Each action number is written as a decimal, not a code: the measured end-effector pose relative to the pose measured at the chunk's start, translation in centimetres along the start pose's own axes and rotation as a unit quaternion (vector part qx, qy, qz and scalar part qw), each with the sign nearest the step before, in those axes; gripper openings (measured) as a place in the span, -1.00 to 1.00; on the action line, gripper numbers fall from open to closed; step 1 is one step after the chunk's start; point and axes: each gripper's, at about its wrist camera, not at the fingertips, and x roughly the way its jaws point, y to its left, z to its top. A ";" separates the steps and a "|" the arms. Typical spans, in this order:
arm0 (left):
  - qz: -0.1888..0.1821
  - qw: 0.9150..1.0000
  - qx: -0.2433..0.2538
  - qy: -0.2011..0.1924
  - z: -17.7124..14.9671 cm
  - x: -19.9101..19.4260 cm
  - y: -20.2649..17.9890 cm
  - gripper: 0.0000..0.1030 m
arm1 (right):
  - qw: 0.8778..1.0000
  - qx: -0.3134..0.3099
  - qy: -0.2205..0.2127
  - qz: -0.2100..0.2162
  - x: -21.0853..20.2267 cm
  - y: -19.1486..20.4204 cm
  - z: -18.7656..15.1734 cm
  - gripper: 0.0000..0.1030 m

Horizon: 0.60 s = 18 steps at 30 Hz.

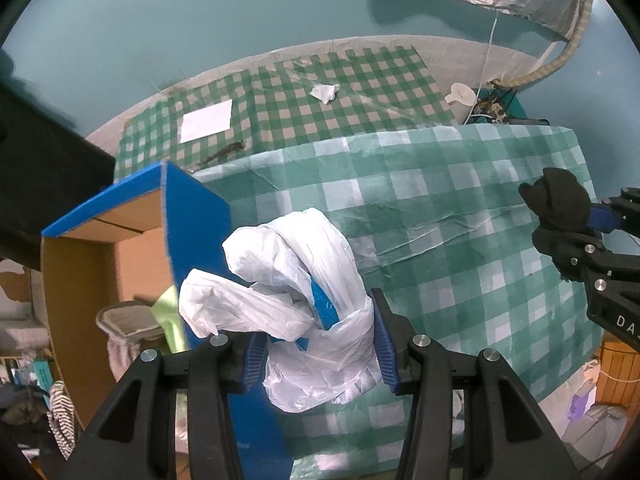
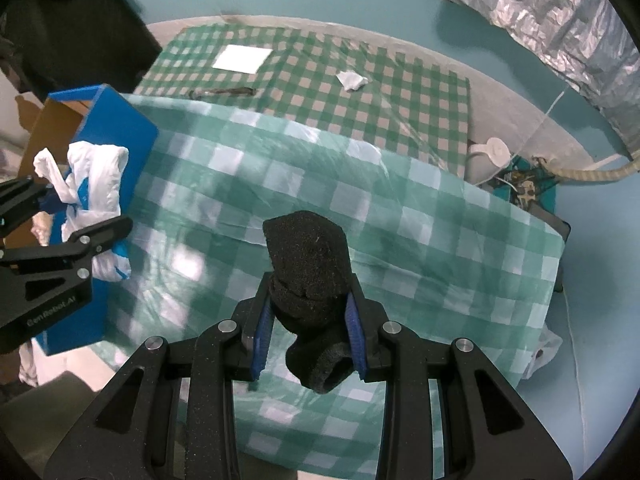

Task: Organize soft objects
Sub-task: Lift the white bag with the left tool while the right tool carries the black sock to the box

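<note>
My left gripper (image 1: pixel 320 352) is shut on a crumpled white plastic bag (image 1: pixel 296 300) with blue print, held in the air beside the blue cardboard box (image 1: pixel 192 208); the bag also shows in the right wrist view (image 2: pixel 96 188) against the box (image 2: pixel 120 132). My right gripper (image 2: pixel 310 328) is shut on a rolled black sock (image 2: pixel 310 268), held above the checked tablecloth (image 2: pixel 400 240). The sock and right gripper show at the right edge of the left wrist view (image 1: pixel 560 200).
The box is open, with brown inner walls (image 1: pixel 80 264) and some cloth items (image 1: pixel 128 320) inside. A lower green-checked mat (image 1: pixel 288 96) holds a white paper sheet (image 1: pixel 206 120) and a crumpled tissue (image 1: pixel 325 92). A white plug and cables (image 2: pixel 496 152) lie at the right.
</note>
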 end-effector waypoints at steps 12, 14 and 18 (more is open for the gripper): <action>-0.016 0.999 -0.031 -0.019 -1.6 -4.2 2.9 -0.07 | 1.000 -0.018 -0.015 0.014 -2.8 3.2 1.3 -0.39; -0.015 0.999 -0.038 -0.022 -2.1 -4.7 3.6 -0.07 | 0.999 -0.024 -0.015 0.016 -2.9 3.9 1.5 -0.39; -0.012 0.998 -0.052 -0.027 -3.0 -5.6 5.1 -0.07 | 0.999 -0.040 -0.019 0.021 -3.2 5.9 2.0 -0.39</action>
